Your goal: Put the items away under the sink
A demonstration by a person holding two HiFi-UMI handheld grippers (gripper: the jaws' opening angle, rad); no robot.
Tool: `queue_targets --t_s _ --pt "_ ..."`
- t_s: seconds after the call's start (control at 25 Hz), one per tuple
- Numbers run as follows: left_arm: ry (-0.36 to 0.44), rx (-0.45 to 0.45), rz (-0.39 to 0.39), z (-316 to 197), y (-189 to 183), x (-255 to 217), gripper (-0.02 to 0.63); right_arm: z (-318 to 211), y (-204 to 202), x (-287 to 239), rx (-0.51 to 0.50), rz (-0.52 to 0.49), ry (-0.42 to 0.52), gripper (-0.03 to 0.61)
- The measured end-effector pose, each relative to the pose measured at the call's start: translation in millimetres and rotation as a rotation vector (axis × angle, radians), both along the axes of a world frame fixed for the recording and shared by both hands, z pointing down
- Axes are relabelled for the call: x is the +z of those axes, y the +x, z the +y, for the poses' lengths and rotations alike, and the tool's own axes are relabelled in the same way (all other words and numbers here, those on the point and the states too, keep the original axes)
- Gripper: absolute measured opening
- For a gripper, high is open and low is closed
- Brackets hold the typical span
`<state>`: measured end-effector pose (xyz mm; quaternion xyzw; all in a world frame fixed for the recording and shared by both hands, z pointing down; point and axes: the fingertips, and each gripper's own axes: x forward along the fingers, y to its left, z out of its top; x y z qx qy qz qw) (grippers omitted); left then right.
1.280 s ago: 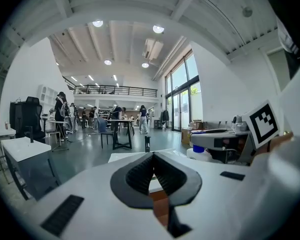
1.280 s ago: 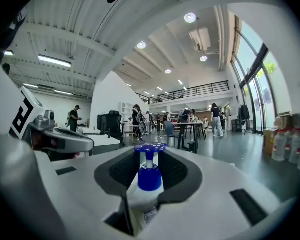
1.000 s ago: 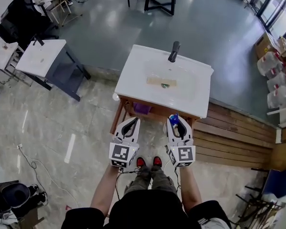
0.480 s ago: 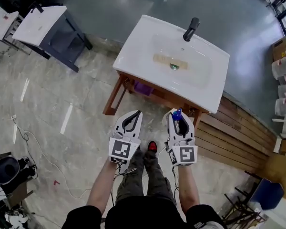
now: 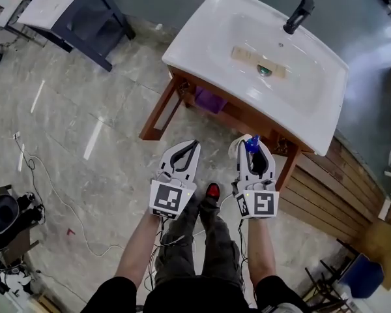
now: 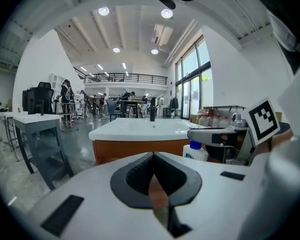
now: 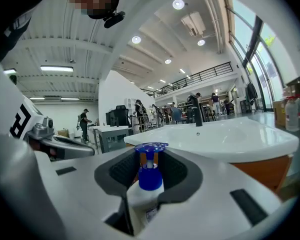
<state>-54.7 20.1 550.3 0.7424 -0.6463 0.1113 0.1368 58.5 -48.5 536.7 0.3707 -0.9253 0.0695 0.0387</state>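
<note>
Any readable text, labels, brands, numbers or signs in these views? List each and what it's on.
No words or numbers can be read in any view.
Label on the white bottle: some print, too small and blurred to read in either gripper view.
Left marker cube and right marker cube: black-and-white square patterns only, no letters.
Background boxes and containers: too small to read.

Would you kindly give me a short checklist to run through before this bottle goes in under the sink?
1. Grip: the right gripper is shut on the blue-capped bottle: ok.
2. Bottle upright, cap on top: ok.
3. Spare hand: the left gripper is shut and empty: ok.
4. Open side of the wooden stand under the sink faces the grippers: ok.
5. Free room beside the purple item under the sink: cannot tell, the sink hides most of it.
</note>
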Motion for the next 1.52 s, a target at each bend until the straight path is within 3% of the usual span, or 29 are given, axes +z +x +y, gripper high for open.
queue_targets --t_s 0.44,0.76,1.52 --pt "-0.009 0.003 0.021 -10.6 -11.3 113.4 0.006 -18.6 -20.3 111.2 0.02 0.001 -0.021 0.13" --pt "-0.003 -0.015 0.032 -26.7 -24.2 170.2 0.006 -34.1 -23.3 176.1 0.031 0.025 -0.027 0.13" --pt "0.034 -0.003 0.037 -73.7 -34.5 214.3 0.006 -102.5 -36.9 213.5 0.085 0.005 0.031 0.13"
